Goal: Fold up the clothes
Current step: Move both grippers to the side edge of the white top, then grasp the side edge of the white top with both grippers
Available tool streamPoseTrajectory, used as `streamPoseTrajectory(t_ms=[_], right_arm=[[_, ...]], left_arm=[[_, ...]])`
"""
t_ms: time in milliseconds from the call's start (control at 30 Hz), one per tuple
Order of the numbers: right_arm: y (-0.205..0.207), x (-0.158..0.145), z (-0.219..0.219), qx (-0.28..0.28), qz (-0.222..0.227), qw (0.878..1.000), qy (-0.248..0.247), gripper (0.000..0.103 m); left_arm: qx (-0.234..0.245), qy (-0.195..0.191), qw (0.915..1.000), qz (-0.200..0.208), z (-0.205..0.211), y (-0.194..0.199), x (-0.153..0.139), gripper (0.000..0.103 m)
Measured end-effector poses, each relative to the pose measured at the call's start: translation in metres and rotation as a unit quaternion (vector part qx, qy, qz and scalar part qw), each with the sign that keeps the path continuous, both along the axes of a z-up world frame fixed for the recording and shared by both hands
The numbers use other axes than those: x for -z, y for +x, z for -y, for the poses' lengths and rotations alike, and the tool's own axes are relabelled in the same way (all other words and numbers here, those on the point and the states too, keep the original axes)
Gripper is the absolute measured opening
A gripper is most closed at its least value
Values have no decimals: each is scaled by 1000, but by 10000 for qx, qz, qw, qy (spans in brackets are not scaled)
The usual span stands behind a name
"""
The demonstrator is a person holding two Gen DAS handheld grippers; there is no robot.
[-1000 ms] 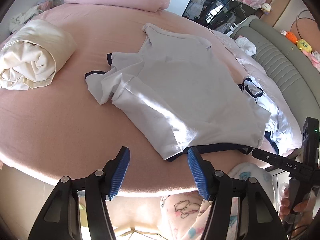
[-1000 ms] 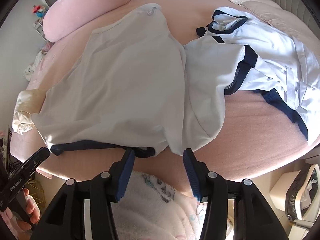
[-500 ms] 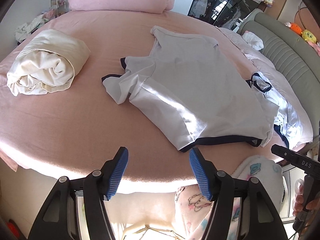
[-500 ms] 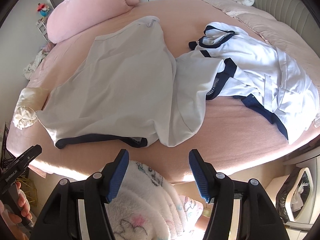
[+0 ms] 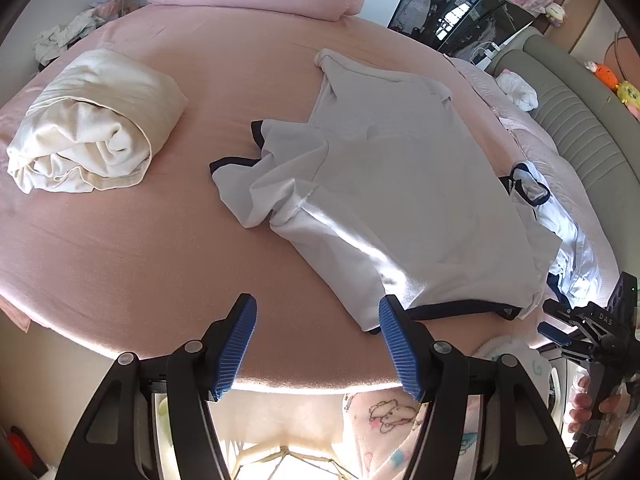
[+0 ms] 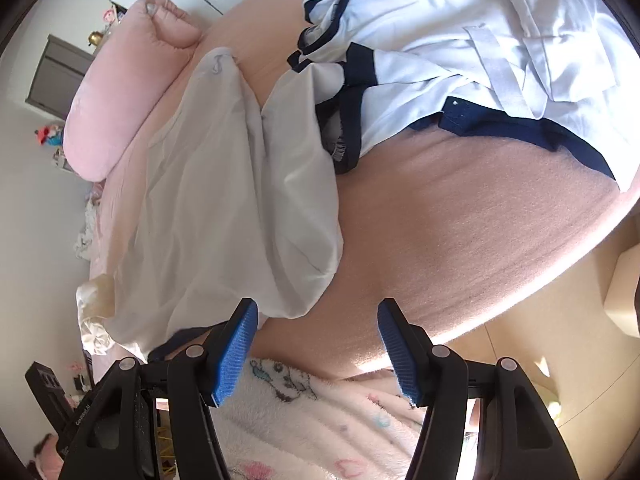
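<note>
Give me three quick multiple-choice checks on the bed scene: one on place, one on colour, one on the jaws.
1. The rolled cream bundle lies where, in the left wrist view?
A. left of the grey shirt
B. on top of it
C. on the floor

2. The grey shirt's hem trim is
A. red
B. navy
C. yellow

3. The left gripper's jaws are
A. shut on the shirt
B. open, holding nothing
C. shut on the pillow

Answers:
1 A, the cream bundle sits apart, left of the grey shirt.
2 B, dark navy edge.
3 B, the left gripper shows bare bed between its jaws.

A grey shirt (image 5: 404,200) lies spread on a pink bed (image 5: 120,248), with the left gripper (image 5: 316,340) open at the near edge.
</note>
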State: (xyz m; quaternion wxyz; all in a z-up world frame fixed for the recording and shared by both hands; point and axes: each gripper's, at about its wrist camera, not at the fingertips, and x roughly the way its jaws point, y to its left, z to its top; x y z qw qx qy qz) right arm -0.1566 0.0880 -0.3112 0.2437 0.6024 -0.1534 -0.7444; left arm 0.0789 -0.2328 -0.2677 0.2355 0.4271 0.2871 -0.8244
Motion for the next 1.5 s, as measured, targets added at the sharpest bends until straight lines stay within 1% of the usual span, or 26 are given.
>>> streamPoseTrajectory(t_ms=[67,167,233,333,433,533,600,700,767,833,933,1067,1167,1300,1333,1433,1467,1500], right_arm=[[-4,2,-5,111,14,9999,12,62],[-5,0,-6,122,39,9999,115,62],[-2,-6,-2,49,-33,9998,165,62],[5,-23,17,-275,-297,9981,462,62],[13,-42,47,-744,-677,9921,745,62],[20,-57,76,-1079,-888,9868,824,62],[27,-63,94,-1252,-958,9846,756,62],[34,-70,123,-1488,-1019,9809,732,62],[40,-76,142,-1575,-1105,9788,705,62],[45,-84,157,-1640,-1187,9775,597,62],[58,-86,181,-1912,-1109,9742,460,62],[73,-87,203,-2157,-1173,9678,559,62],[86,-85,222,-2429,-1361,9585,604,62],[105,-81,252,-2978,-1650,9365,846,62],[109,-81,258,-3094,-1698,9314,889,62],[118,-75,268,-3344,-1770,9207,953,62],[119,-72,270,-3393,-1774,9182,1014,62],[120,-69,271,-3441,-1777,9157,1076,62]], left_arm=[[-80,-11,10000,-6,5,2,-3,61],[-204,28,9998,-18,16,3,-5,61],[-339,155,9993,-22,26,4,-3,61],[-538,319,9980,-51,38,7,-2,61],[-620,431,9971,-66,47,9,-1,61],[-645,861,9939,-234,59,12,5,61],[-730,1209,9891,-415,66,13,10,61],[-952,1734,9774,-743,77,17,17,61],[-1101,1980,9693,-960,83,20,20,61],[-1171,2173,9629,-1092,87,21,22,61],[-1140,2369,9578,-1159,90,19,25,61],[-1059,2584,9534,-1145,97,12,33,61],[-1129,2837,9455,-1130,104,9,44,61],[-1238,2940,9397,-1233,112,6,51,60],[-1241,2912,9403,-1251,113,5,51,60],[-1137,2713,9481,-1207,113,-1,47,59],[-1077,2676,9501,-1188,113,-3,47,58],[-1039,2635,9520,-1158,112,-5,47,55]])
